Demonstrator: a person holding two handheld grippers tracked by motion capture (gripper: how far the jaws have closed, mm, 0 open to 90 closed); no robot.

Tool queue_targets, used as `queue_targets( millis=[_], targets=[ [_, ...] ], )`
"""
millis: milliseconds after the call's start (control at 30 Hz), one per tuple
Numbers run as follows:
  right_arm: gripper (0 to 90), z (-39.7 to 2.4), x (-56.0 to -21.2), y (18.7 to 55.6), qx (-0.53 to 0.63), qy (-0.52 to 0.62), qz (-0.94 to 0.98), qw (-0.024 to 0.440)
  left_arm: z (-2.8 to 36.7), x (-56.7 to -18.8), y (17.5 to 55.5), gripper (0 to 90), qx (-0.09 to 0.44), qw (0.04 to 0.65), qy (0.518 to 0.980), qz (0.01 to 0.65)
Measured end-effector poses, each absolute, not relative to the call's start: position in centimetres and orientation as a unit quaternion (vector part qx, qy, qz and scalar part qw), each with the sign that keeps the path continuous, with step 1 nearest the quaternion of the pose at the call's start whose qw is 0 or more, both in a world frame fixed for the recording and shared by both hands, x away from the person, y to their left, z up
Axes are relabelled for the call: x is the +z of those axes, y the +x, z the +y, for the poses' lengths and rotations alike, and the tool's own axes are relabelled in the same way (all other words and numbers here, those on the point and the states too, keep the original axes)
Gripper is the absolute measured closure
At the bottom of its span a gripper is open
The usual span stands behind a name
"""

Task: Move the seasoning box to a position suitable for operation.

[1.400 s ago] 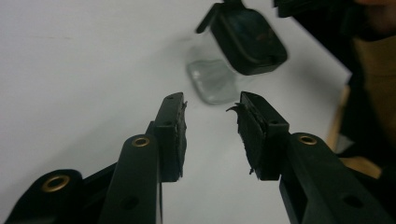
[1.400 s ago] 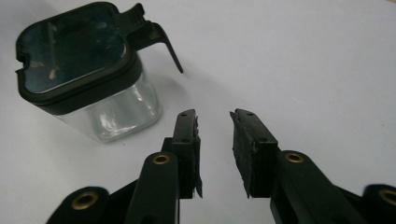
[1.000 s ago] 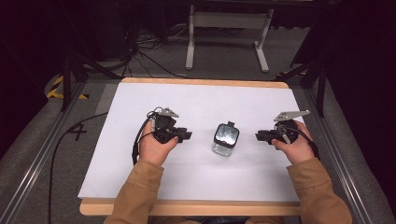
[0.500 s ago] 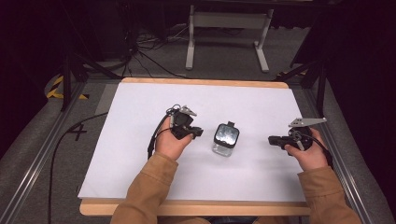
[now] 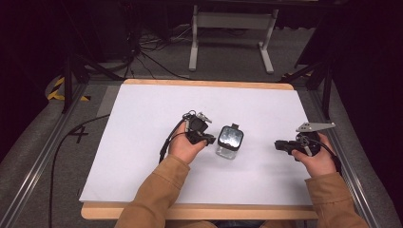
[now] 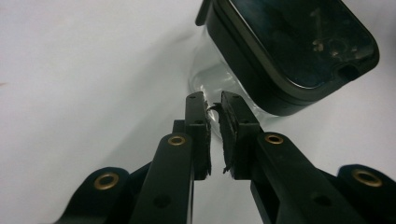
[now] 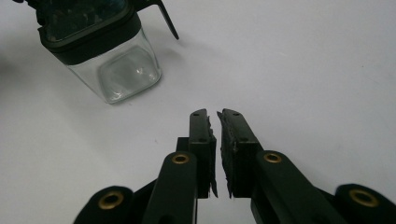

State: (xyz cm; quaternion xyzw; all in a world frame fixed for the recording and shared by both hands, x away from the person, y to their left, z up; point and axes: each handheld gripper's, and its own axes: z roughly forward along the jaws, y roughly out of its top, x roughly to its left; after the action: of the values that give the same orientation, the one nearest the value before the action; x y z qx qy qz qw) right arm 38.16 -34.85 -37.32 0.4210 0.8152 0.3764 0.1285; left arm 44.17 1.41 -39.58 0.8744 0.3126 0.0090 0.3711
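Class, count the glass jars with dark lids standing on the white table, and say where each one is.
1. The jar stands near the table's middle, between the left gripper and the right gripper.

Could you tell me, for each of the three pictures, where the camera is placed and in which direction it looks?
High view: fixed above the person's side, looking forward and down on the white table; both forearms, left gripper and right gripper show.
Left gripper view: rides the left gripper, looking along its nearly closed jaws at the glass jar close ahead.
Right gripper view: rides the right gripper, looking along its nearly closed jaws over the table, jar farther off.
Shared: all three show the jar with its dark lid.
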Motion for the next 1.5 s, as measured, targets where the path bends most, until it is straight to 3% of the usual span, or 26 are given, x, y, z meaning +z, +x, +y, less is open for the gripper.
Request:
queue_targets(
  millis=[367, 1167, 1500],
  targets=[
    [82.1, -33.8, -37.2, 38.6, 0.378, 0.406, 0.822, 0.126, 0.9, -39.5, 43.2, 88.3, -0.007, 0.378, 0.878, 0.294],
    [82.1, -33.6, -36.9, 38.4, 0.385, 0.398, 0.823, 0.126, 0.5, -38.9, 42.9, 82.7, -0.005, 0.322, 0.905, 0.279],
    [81.4, -34.0, -36.7, 36.9, 0.409, 0.407, 0.807, 0.123, 2.0, -34.9, 43.3, 76.8, -0.013, 0.407, 0.872, 0.271]
  ],
)
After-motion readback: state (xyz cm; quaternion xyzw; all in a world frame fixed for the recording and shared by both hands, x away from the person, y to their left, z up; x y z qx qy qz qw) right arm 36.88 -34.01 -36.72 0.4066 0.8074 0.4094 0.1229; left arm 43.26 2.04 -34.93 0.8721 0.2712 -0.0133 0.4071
